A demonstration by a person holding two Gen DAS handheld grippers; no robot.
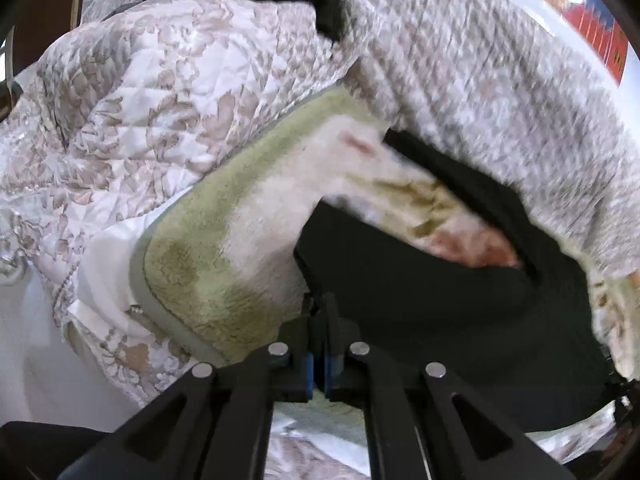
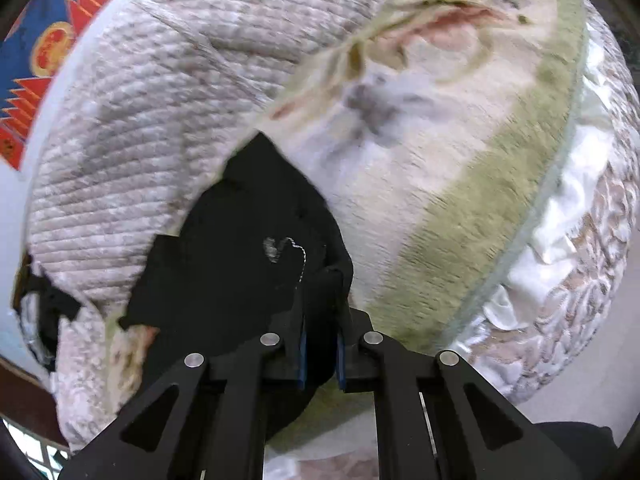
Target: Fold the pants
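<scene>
The black pants (image 1: 420, 292) hang stretched between my two grippers above a bed. My left gripper (image 1: 319, 312) is shut on one edge of the black cloth, which spreads away to the right in the left wrist view. My right gripper (image 2: 320, 300) is shut on another edge of the pants (image 2: 224, 272), which spread to the left; a small white heart mark (image 2: 276, 248) shows on the cloth. The other gripper shows small at the far edge of each view.
A green and cream fleece blanket (image 1: 224, 248) with a flower print lies under the pants, also in the right wrist view (image 2: 460, 184). Quilted beige bedding (image 1: 480, 80) and a white floral quilt (image 1: 140, 92) surround it. A red and blue poster (image 2: 44, 40) is behind.
</scene>
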